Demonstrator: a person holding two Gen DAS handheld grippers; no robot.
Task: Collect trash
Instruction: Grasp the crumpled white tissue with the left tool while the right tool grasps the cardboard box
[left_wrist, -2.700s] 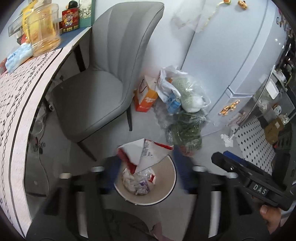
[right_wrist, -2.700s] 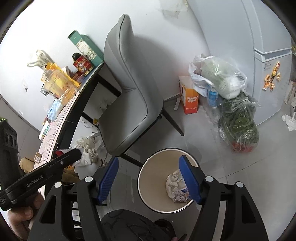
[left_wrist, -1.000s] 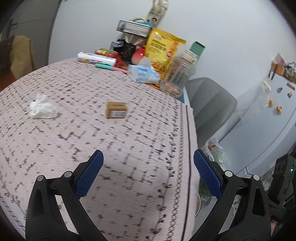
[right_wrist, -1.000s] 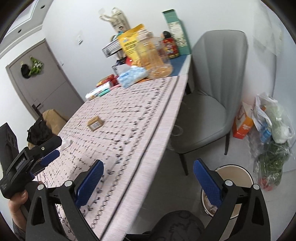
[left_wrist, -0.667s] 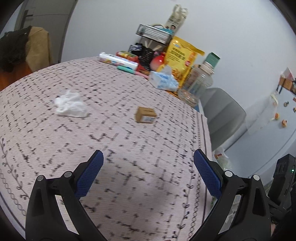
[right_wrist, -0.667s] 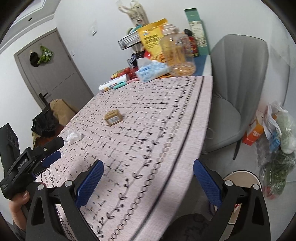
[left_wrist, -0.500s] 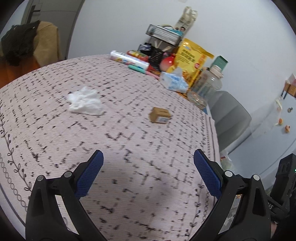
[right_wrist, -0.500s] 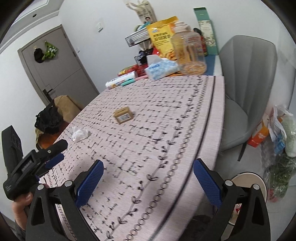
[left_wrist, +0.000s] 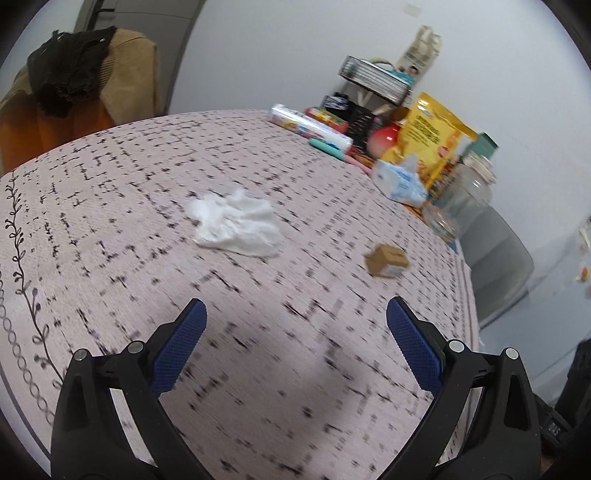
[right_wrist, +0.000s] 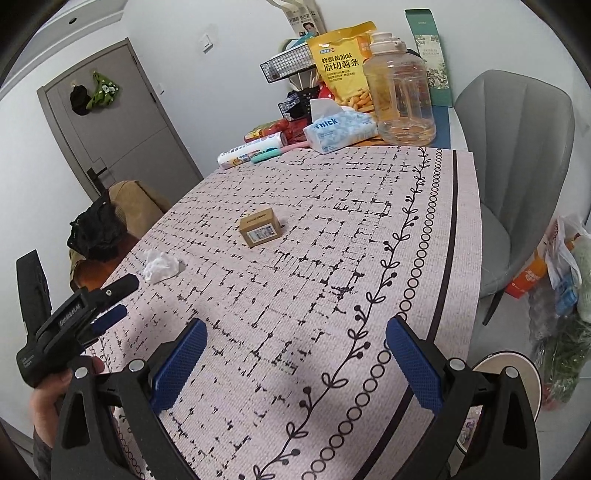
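Note:
A crumpled white tissue (left_wrist: 236, 226) lies on the patterned pink tablecloth (left_wrist: 110, 192), ahead and slightly left of my open, empty left gripper (left_wrist: 295, 345). A small brown cardboard box (left_wrist: 386, 260) lies to its right. In the right wrist view the tissue (right_wrist: 162, 268) is at the left, near the left gripper's tip, and the box (right_wrist: 259, 231) is mid-table. My right gripper (right_wrist: 295, 360) is open and empty above the table's near edge. The trash bin (right_wrist: 517, 373) stands on the floor at the lower right, mostly hidden behind the right finger.
Groceries crowd the table's far end: a yellow snack bag (right_wrist: 341, 62), a clear jug (right_wrist: 400, 86), a tissue pack (right_wrist: 338, 129) and a wire rack (right_wrist: 288, 62). A grey chair (right_wrist: 517, 155) stands to the right, with bags on the floor (right_wrist: 565, 280). A clothes-draped chair (left_wrist: 74, 81) is at left.
Both grippers swung from over the bin up to the table. The left view keeps shifting, so the tissue and box have drifted rightward and closer. Both grippers stay open.

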